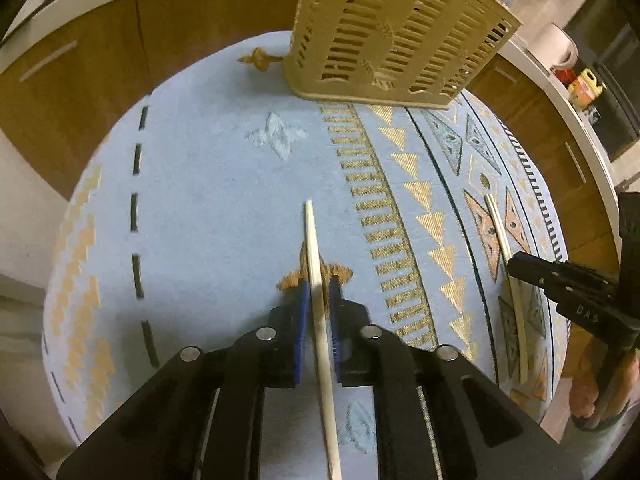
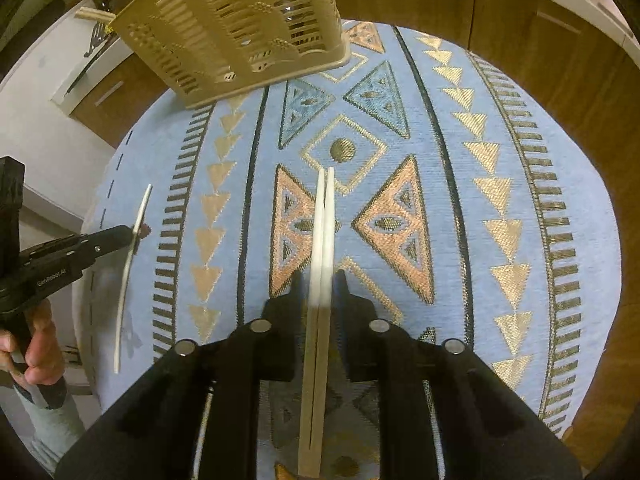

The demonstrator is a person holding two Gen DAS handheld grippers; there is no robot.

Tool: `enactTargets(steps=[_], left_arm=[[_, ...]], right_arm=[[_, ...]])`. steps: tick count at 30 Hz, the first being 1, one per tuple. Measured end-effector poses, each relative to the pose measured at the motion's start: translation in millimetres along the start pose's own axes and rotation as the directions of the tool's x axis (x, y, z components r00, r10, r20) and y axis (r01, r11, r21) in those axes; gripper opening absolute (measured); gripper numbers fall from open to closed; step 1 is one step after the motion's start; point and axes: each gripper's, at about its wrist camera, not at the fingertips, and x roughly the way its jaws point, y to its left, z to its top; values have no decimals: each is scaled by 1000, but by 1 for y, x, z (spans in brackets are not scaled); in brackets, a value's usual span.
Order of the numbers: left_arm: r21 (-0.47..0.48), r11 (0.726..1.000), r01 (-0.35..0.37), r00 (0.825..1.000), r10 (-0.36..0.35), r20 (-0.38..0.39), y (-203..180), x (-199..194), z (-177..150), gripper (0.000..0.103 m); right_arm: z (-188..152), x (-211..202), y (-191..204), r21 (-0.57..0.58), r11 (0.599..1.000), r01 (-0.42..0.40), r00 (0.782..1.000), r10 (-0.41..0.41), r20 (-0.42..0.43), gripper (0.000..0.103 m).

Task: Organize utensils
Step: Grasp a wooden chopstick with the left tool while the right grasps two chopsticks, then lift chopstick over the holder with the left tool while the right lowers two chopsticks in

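1. Left gripper [image 1: 319,290]: black, blue-padded fingers clenched on a single pale wooden chopstick [image 1: 316,264], tip pointing towards the basket.
2. Right gripper [image 2: 319,280]: black fingers clamped on a pair of pale wooden chopsticks [image 2: 322,232], held side by side.
3. Beige slotted plastic utensil basket [image 1: 400,28]: upright at the far edge of the table.
4. Blue woven tablecloth with gold and orange triangles [image 2: 448,168]: beneath both grippers.

A single pale chopstick [image 1: 316,264] lies lengthwise in front of the slotted beige basket [image 1: 396,32]. A pair of pale chopsticks [image 2: 323,248], pressed side by side, points toward that basket too.
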Motion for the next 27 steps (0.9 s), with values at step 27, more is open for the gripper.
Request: enactTargets(steps=[27], left_arm=[[241, 966, -90, 992, 109, -66, -26, 20, 23, 3]], right_arm=[[9, 9, 28, -107, 985, 139, 989, -143, -31, 10]])
